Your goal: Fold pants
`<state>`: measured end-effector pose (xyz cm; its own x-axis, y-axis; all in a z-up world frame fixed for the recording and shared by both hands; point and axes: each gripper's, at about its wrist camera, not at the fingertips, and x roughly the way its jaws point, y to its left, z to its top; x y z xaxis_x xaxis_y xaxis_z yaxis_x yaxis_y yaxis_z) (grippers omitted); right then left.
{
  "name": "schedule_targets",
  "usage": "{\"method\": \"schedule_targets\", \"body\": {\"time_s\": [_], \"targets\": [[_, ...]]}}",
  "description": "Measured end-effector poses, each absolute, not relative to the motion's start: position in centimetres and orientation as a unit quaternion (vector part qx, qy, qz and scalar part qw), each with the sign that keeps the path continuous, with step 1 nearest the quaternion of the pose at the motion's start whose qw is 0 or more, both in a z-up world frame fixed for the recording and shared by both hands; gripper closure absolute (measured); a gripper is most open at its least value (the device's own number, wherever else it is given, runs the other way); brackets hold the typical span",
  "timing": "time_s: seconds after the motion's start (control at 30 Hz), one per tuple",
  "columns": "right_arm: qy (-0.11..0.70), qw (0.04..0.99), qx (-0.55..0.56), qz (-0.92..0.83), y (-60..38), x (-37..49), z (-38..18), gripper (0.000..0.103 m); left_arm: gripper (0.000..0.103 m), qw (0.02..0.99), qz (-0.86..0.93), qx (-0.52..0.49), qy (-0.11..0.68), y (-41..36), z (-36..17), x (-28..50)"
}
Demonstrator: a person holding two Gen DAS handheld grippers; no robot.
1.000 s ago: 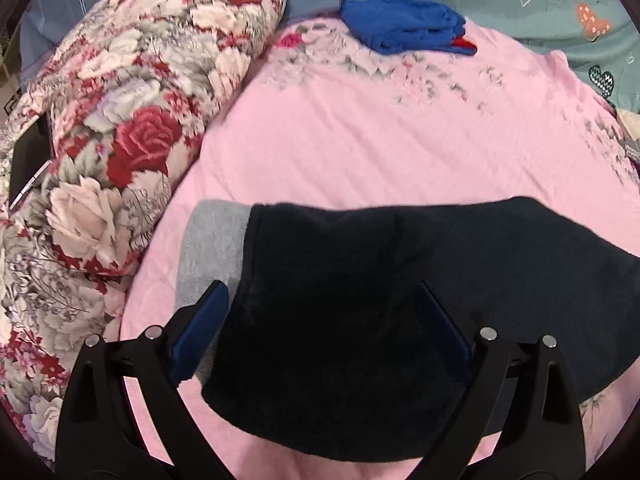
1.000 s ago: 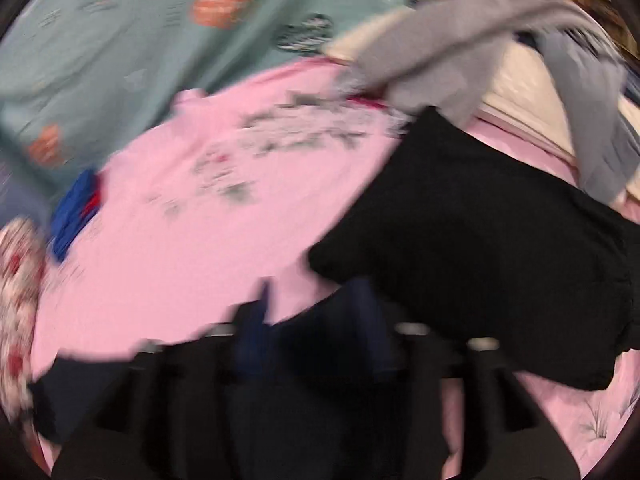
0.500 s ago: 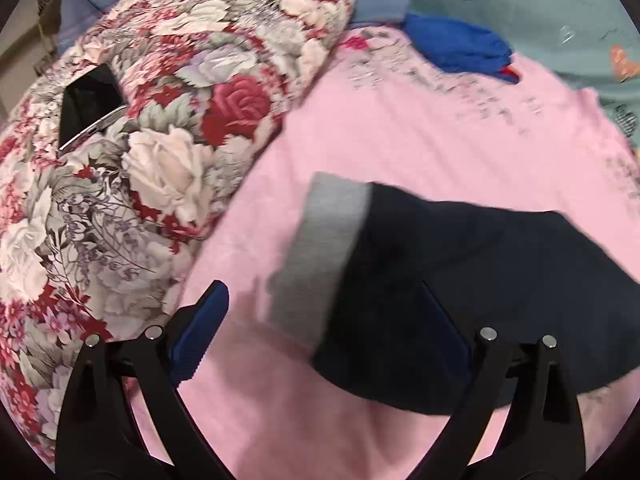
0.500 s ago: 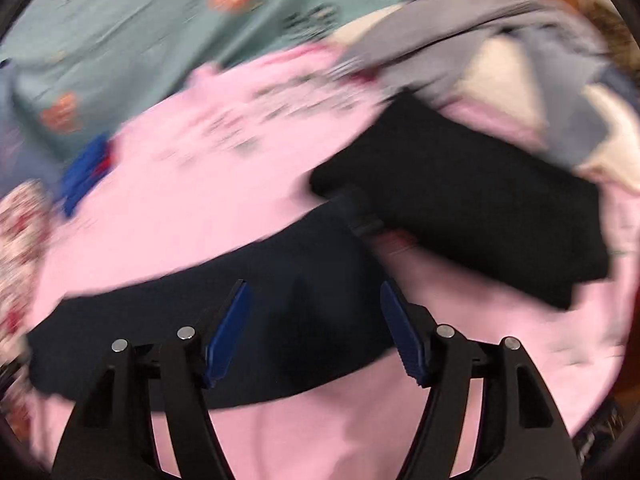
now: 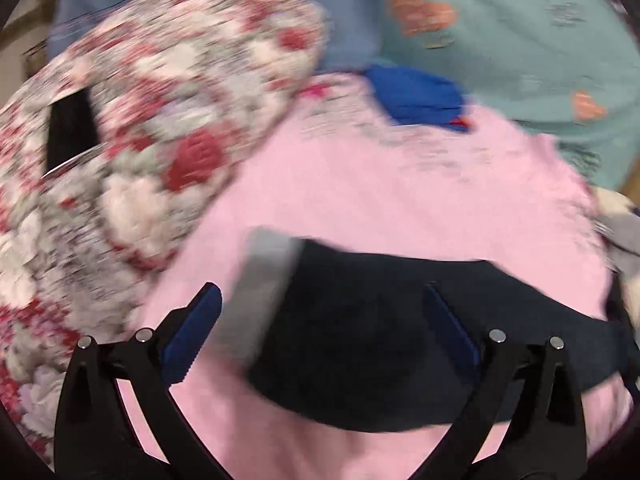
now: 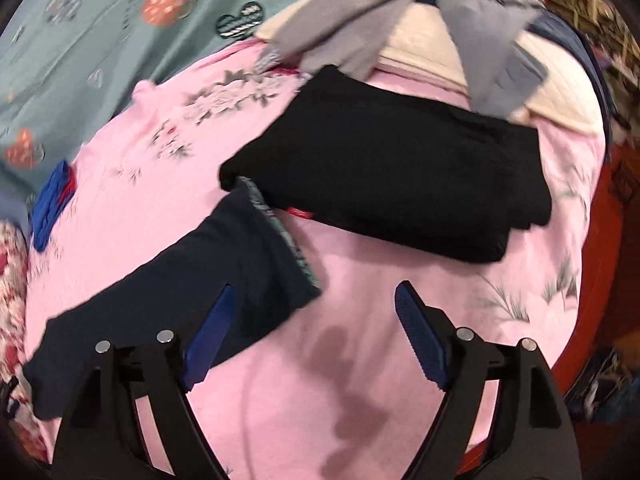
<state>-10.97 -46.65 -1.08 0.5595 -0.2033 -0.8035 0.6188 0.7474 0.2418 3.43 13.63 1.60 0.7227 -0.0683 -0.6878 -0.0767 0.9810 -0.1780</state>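
The dark pants (image 5: 360, 340) lie flat on the pink sheet (image 5: 380, 200) as a long narrow band, which suggests the legs are already laid one over the other lengthwise. Their grey end (image 5: 260, 280) points toward the flowered quilt (image 5: 140, 140), and in the right wrist view the other end, with a patterned inner band (image 6: 288, 240) showing, stops just beside a folded black garment (image 6: 400, 176); whether the two touch is hard to tell. The left gripper (image 5: 320, 336) hovers over the grey end with its jaws spread wide and nothing between them. The right gripper (image 6: 312, 332) is likewise spread and empty, one blue finger over the dark cloth and the other over bare sheet. What remains, by my reckoning, is the crosswise folding: bringing one end over toward the other, perhaps twice (the band is too long to count as finished). A heap of grey and cream laundry (image 6: 420, 32) waits behind, and a blue cloth (image 5: 416, 96) lies at the far edge.
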Motion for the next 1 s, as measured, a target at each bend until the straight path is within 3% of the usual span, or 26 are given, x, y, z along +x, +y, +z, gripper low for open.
{"method": "schedule_targets", "body": {"time_s": [0.1, 0.27, 0.4, 0.47, 0.53, 0.57, 0.7, 0.87, 1.0], "targets": [[0.409, 0.838, 0.3, -0.201, -46.1, -11.3, -2.5, 0.021, 0.002, 0.911, -0.082, -0.067, 0.399, 10.1, 0.7, 4.2], [0.416, 0.841, 0.291, -0.188, -44.8, -8.2, -2.4, 0.019, 0.002, 0.861, -0.05, -0.078, 0.5, 8.7, -5.4, 7.3], [0.398, 0.844, 0.298, -0.202, -45.1, -6.1, -2.9, 0.022, 0.002, 0.873, -0.012, -0.005, 0.487, 7.1, -6.5, 8.1], [0.391, 0.84, 0.307, -0.218, -45.7, -5.3, -3.3, 0.051, 0.002, 0.87, -0.005, -0.024, 0.492, 7.3, -6.5, 8.5], [0.388, 0.831, 0.331, -0.221, -46.6, -5.0, -3.6, 0.066, 0.002, 0.866, -0.002, -0.035, 0.499, 7.4, -6.5, 9.1], [0.394, 0.823, 0.351, -0.21, -46.8, -4.8, -3.8, 0.084, 0.002, 0.865, -0.001, -0.037, 0.501, 7.4, -6.5, 9.4], [0.381, 0.821, 0.393, -0.16, -45.2, -5.4, -1.5, 0.085, 0.002, 0.861, 0.0, -0.044, 0.507, 7.5, -6.4, 9.1], [0.369, 0.881, 0.295, -0.028, -34.4, -2.9, 4.8, 0.085, 0.002, 0.856, -0.008, -0.096, 0.507, 8.9, -5.4, 7.7], [0.429, 0.874, 0.217, 0.069, -23.7, 1.2, 3.1, 0.084, 0.002, 0.865, -0.015, -0.109, 0.489, 9.3, -4.5, 6.3]]}}
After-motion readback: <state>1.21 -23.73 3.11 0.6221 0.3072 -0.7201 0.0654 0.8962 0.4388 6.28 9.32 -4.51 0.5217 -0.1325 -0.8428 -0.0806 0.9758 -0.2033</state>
